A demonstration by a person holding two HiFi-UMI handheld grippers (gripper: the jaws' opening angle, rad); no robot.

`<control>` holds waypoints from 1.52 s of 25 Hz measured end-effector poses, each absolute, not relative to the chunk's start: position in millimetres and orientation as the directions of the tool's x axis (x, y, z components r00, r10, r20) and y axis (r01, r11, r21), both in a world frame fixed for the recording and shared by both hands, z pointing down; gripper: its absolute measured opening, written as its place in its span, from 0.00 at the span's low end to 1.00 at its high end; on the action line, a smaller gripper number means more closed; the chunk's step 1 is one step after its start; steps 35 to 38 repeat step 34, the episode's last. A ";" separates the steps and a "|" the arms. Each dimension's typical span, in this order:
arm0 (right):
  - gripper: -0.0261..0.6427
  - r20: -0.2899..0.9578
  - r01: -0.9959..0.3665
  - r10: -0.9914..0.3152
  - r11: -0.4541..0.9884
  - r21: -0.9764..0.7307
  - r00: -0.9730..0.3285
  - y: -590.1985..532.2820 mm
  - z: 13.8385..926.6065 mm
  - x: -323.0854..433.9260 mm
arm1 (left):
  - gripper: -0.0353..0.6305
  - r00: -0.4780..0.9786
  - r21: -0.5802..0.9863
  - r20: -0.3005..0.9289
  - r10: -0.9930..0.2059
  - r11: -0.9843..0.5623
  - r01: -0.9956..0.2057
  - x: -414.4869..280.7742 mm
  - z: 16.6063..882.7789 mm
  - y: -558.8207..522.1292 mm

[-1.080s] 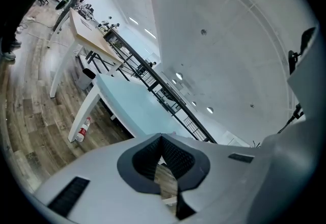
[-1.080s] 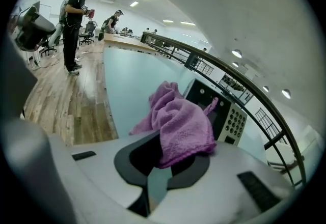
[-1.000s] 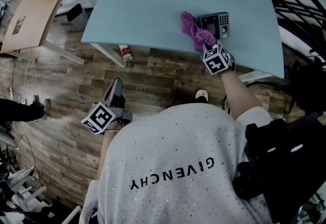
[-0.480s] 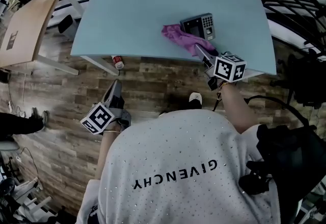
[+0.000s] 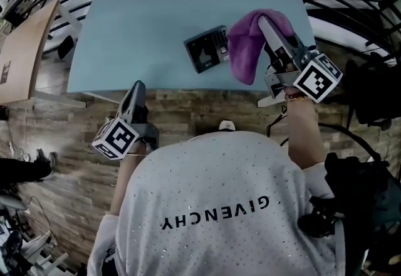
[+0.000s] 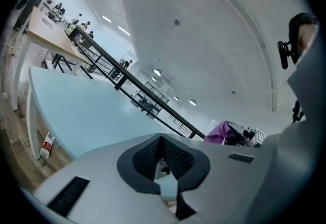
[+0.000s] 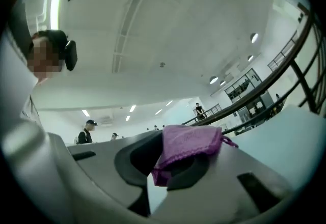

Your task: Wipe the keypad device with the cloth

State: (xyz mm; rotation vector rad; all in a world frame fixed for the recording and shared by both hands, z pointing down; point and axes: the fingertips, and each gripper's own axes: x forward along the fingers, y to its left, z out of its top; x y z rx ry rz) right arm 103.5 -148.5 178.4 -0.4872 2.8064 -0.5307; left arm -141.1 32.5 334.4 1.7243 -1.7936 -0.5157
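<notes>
Keypad device (image 5: 205,50) lies flat on pale blue worktop (image 5: 144,11), close to worktop's near edge and turned a bit askew. Purple cloth (image 5: 245,49) hangs just right of the device, bunched and drooping. It looks raised off the worktop; can't tell if its left edge touches the device. Right claw (image 5: 268,22) is just right of the device too, closed on the cloth, w/ the fabric draped over the claw tips. In right gripper view the cloth (image 7: 188,149) is pinched betw. the two pads of that claw (image 7: 159,171) and folds over the right-hand one.

Left claw (image 5: 137,90) sits well apart from the device, to its near-left, over worktop's near edge. In left gripper view its tips (image 6: 162,159) meet, w/ nothing held betw. them. Same view shows small red-and-white can (image 6: 46,145) on wood floor (image 5: 62,143), far left of the device, below worktop edge. Person's grey printed top (image 5: 213,206) fills the near side.
</notes>
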 end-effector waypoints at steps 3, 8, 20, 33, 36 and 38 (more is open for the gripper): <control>0.06 -0.109 -0.358 -0.409 0.878 -0.318 -0.906 -184.8 183.4 128.8 | 0.05 -0.019 0.627 0.116 -0.993 0.088 -0.774 -127.6 322.6 1.3; 0.06 -0.036 -0.395 -0.420 0.876 -0.276 -0.907 -242.9 203.4 153.6 | 0.05 -0.051 0.620 0.085 -0.995 0.093 -0.779 -96.1 310.0 -50.4; 0.06 0.079 -0.352 -0.343 0.908 -0.228 -0.936 -317.5 254.5 180.0 | 0.05 -0.121 0.609 0.110 -0.987 0.163 -0.776 -42.9 320.0 -105.3; 0.06 0.141 -0.382 -0.357 0.893 -0.240 -0.923 -304.7 256.5 180.0 | 0.05 -0.080 0.592 0.155 -0.985 0.157 -0.790 -46.3 301.3 -106.1; 0.06 0.142 -0.386 -0.361 0.890 -0.244 -0.922 -299.2 251.9 178.3 | 0.05 -0.074 0.592 0.151 -0.986 0.150 -0.792 -48.9 295.5 -101.9; 0.06 0.142 -0.386 -0.361 0.890 -0.244 -0.922 -299.2 251.9 178.3 | 0.05 -0.074 0.592 0.151 -0.986 0.150 -0.792 -48.9 295.5 -101.9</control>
